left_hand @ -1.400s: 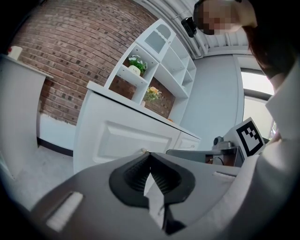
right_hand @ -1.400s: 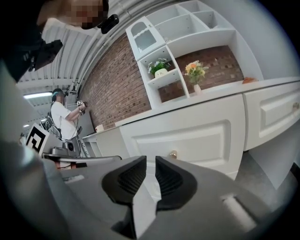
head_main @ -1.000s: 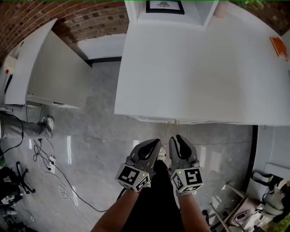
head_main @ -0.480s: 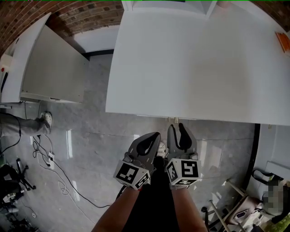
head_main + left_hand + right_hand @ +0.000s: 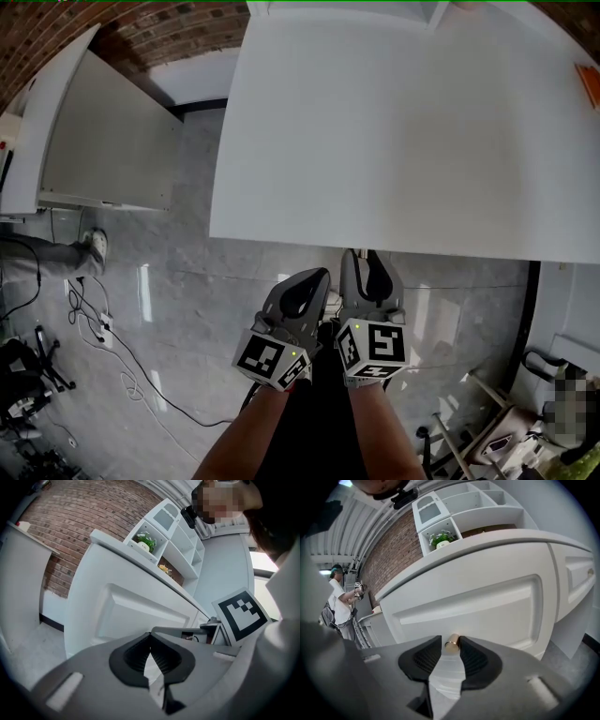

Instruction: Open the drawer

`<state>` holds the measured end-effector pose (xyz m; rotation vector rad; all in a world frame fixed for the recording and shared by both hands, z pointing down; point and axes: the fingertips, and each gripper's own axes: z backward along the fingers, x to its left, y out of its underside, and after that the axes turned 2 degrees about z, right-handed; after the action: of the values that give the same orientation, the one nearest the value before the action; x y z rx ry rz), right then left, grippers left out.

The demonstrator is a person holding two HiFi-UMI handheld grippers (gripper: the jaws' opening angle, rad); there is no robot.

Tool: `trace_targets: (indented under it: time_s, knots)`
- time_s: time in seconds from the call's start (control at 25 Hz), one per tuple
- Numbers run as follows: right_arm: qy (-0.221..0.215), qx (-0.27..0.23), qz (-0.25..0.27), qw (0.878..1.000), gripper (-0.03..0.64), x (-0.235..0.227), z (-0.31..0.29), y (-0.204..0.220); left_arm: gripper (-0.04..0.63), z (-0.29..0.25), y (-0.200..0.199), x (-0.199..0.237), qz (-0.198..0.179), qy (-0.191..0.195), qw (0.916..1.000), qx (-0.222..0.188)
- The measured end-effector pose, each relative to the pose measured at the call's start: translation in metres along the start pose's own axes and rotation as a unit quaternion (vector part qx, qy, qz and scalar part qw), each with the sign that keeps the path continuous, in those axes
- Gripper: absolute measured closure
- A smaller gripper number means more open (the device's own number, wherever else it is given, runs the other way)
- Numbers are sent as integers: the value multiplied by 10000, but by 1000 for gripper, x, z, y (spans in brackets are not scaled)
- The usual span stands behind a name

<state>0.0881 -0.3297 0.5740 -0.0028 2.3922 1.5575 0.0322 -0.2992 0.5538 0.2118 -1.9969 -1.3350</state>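
The white cabinet [image 5: 394,122] fills the top of the head view. Both grippers sit side by side just below its front edge. In the right gripper view the drawer front [image 5: 487,606] is a recessed white panel with a small brass knob [image 5: 451,643]. My right gripper [image 5: 451,647] has just been opening its jaws, and the knob stands between the tips with the pads apart from it. In the head view the right gripper [image 5: 367,270] reaches under the cabinet's edge. My left gripper [image 5: 150,641] is shut on nothing, pointing at the cabinet front [image 5: 140,616], close beside the right one [image 5: 302,292].
A second white cabinet [image 5: 103,141] stands to the left against a brick wall [image 5: 56,37]. Cables [image 5: 94,328] trail over the grey floor at the left. A shelf unit with a plant [image 5: 440,538] rises behind the cabinet. A person [image 5: 340,602] stands far left.
Both grippers have closed in on the cabinet front, and its edge now overlaps the right gripper's tips. The right jaws stand wider than before.
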Motion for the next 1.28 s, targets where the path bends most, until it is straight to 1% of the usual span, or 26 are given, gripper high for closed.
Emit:
trace_targets:
  time_s: [0.12,0.2,0.48,0.92,1.16,1.28]
  knots:
    - [82,-6,91,9999,503,-3,-1,0,592,1,0,2,12,-34,10000,9]
    - [100,-26,167,9998,522,-3,-1,0,592,3,1,4,22,-59,10000,7]
    - [214,-3,429,9988,532,-2,-1,1,592,10,2,11,59,-187,9998,-32]
    - [177,-33,371,9992,535,-2,4,4,592,23,7,13,135,-270,9995,-86]
    - [148,8,339,9993,535,2,14,10,592,37,13,12,167,-257,9995,5]
    - [141,-17,344,9993,536,3,16,8,592,41,10,12,132,-229,9996,-25]
